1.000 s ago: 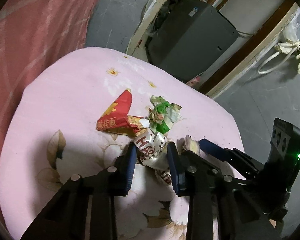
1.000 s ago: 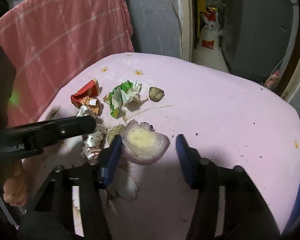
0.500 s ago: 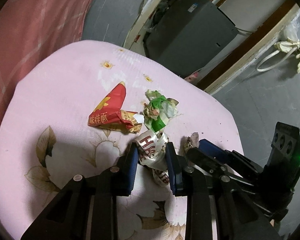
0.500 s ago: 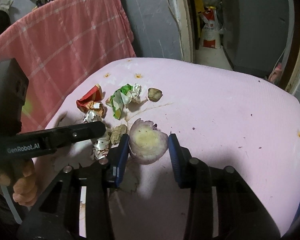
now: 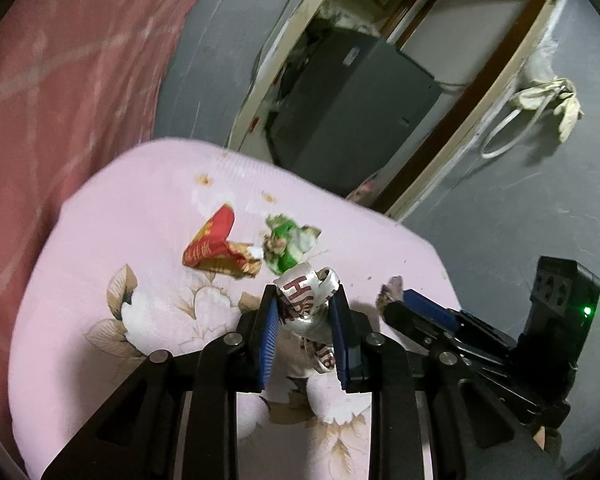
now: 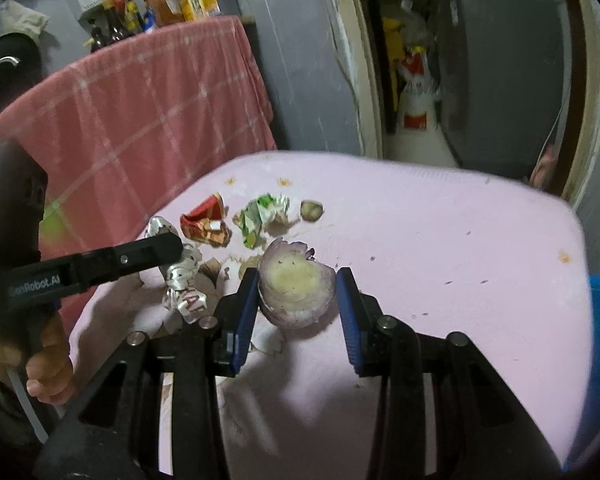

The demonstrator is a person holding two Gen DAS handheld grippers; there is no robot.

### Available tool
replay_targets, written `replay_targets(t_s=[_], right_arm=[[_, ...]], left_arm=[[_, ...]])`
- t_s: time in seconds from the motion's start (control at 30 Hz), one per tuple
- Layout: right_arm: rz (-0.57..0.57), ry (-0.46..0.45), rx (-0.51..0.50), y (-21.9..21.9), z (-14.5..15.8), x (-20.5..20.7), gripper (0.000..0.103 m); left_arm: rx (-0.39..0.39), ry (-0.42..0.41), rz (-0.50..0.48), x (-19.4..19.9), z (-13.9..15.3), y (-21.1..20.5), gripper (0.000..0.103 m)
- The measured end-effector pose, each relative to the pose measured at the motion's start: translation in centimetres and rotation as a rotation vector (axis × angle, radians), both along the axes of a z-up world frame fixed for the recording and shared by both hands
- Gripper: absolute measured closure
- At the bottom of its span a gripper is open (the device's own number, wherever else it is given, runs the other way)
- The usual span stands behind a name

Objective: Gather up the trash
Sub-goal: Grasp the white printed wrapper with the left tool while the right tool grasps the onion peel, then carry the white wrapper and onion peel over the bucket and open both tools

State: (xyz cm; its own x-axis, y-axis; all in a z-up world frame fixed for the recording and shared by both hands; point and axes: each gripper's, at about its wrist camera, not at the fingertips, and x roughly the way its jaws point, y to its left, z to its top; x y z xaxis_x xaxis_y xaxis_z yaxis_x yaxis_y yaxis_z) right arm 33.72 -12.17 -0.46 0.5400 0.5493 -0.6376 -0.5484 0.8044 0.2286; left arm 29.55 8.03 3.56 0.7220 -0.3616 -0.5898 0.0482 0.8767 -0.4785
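Two pieces of trash were gripped at once, one per gripper. The left gripper [image 5: 305, 312] pinched a crumpled silver wrapper with dark red lettering [image 5: 306, 294] between its blue pads; the wrapper bulged above the fingertips and its tail hung below them, apparently clear of the pink floral cloth [image 5: 140, 208]. The right gripper [image 6: 298, 294] held a cut onion half [image 6: 296, 286], purple skin outward and pale cut face up. The left pad pressed against the onion's side, and contact on the right pad looked likely but could not be confirmed at the edge. In the left wrist view the right gripper [image 5: 396, 300] lay just beside the left one, with a scrap of purple showing at its tip.

Loose trash remained on the cloth beyond the grippers: a red snack wrapper [image 5: 216, 246], a green and white crumpled wrapper [image 5: 288, 240] just beside it, and a small brown lump [image 6: 311, 210] further out, too small to identify.

The step in hand was judged to be the pick-and-lift stage, with both items secured. The next move called for carrying both loads to a bin; none was visible in either view. The hanging wrapper tail and the smooth rounded onion skin both called for steady grip pressure during transport.
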Motion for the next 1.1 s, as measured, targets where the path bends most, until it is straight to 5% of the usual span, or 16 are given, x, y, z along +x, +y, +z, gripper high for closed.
replay_targets(t_s=[0.47, 0.87, 1.1], right_arm=[[-0.121, -0.442, 0.040, -6.1, 9.5, -7.8, 0.065], [-0.273, -0.663, 0.043, -13.8, 15.1, -12.6, 0.065], [-0.380, -0.684, 0.034, -19.9, 15.7, -13.8, 0.064]], left_arm=[[0.110, -0.344, -0.002, -4.0, 7.3, -5.5, 0.082], [0.181, -0.573, -0.082, -5.9, 11.5, -14.9, 0.082], [0.185, -0.594, -0.165, -5.6, 12.0, -20.4, 0.082]])
